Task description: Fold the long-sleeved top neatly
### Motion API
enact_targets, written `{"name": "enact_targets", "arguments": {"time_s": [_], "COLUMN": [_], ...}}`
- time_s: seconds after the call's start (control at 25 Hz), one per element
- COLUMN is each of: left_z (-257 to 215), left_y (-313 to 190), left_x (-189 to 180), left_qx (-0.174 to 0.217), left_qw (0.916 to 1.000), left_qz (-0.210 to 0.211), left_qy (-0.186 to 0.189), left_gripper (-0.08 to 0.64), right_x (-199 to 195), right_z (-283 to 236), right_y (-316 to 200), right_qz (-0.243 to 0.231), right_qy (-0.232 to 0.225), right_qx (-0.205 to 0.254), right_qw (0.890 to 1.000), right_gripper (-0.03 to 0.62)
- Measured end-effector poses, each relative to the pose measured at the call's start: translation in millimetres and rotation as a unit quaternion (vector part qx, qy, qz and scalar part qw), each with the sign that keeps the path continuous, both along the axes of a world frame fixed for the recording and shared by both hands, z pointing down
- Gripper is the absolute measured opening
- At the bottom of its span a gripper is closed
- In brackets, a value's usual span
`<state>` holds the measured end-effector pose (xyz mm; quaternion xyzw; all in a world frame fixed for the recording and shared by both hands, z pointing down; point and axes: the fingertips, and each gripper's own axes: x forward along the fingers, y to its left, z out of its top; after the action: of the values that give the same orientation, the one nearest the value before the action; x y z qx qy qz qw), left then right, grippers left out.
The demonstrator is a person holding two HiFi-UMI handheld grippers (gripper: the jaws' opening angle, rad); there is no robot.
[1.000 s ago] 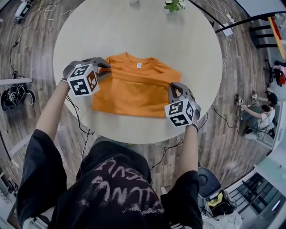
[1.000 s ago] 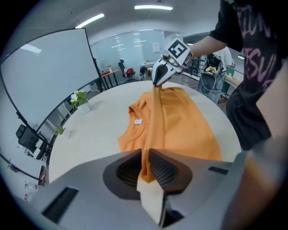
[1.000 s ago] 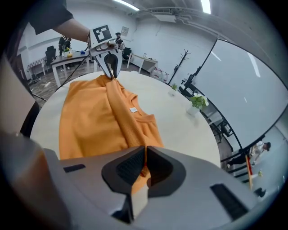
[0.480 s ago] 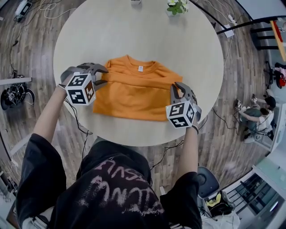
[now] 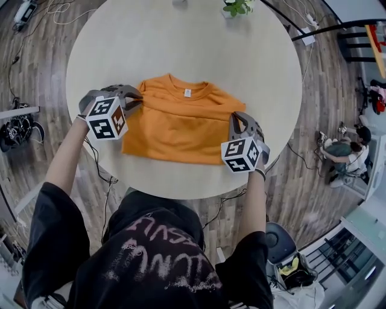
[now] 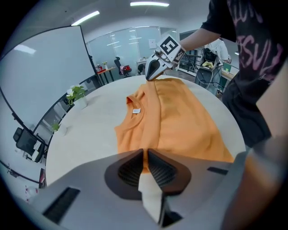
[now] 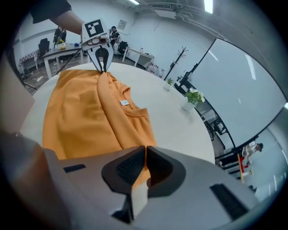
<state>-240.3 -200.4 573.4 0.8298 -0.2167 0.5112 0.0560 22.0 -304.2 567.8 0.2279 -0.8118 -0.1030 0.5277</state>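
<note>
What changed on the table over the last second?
The left hand-held gripper briefly opened, and its jaws have just been closing again on the orange top at its side edge. The right hand-held gripper has likewise just been closing its jaws, fabric between them. The top lies as before on the table.

A round, pale table [image 5: 181,36] stands on a wood floor [image 5: 313,121]. An orange top [image 5: 181,127] lies on the table's near half, sleeves folded in, collar toward the far side. A small potted plant [image 5: 235,7] sits at the far rim.
</note>
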Motion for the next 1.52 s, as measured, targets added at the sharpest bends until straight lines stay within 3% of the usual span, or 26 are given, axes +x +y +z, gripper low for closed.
{"name": "enact_targets", "arguments": {"time_s": [0.32,0.44,0.52,0.64,0.8,0.88,1.0,1.24,1.36,1.52], "left_z": [-17.7,-6.9,2.8,-6.4,-44.1,-66.7,-92.7,-90.6,-80.2,-72.6], "left_y": [-25.4,-38.8,-38.9,-33.5,-35.6,-41.6,-53.7,-59.2,-59.9,-62.1], "left_x": [-15.8,-21.1,-20.2,-22.2,-31.5,-24.0,4.8,91.4,135.1,188.7], "left_qx": [0.025,0.029,0.029,0.034,0.054,0.063,0.075,0.055,0.053,0.048], "left_qw": [0.9991,0.9983,0.9987,0.9988,0.9978,0.9971,0.9962,0.9968,0.9967,0.9908], "left_qz": [-0.029,-0.048,-0.042,-0.035,-0.025,-0.018,-0.003,0.034,0.056,0.125], "left_qy": [0.016,0.016,0.006,0.008,0.028,0.038,0.044,0.047,0.026,-0.02], "left_gripper": [0.041,0.041,0.044,0.067,0.109,0.106,0.012,0.011,0.011,0.011], "right_x": [-5.1,-0.5,0.8,1.9,20.8,38.3,65.3,104.2,120.3,125.7], "right_z": [-15.8,1.2,5.5,-9.7,-31.2,-35.9,-32.9,-3.0,12.2,18.5], "right_y": [-11.9,-16.3,-15.8,-11.7,-4.5,3.9,22.1,79.4,98.0,111.2], "right_qz": [-0.002,0.03,0.073,0.134,0.174,0.206,0.257,0.308,0.325,0.333], "right_qy": [-0.009,-0.009,-0.037,-0.114,-0.162,-0.19,-0.229,-0.276,-0.304,-0.338], "right_qx": [0.02,0.001,-0.013,-0.036,-0.031,-0.05,-0.1,-0.162,-0.188,-0.215], "right_qw": [1.0,1.0,0.997,0.984,0.971,0.959,0.934,0.896,0.876,0.853], "right_gripper": [0.014,0.018,0.037,0.085,0.111,0.126,0.156,0.192,0.198,0.204]}}
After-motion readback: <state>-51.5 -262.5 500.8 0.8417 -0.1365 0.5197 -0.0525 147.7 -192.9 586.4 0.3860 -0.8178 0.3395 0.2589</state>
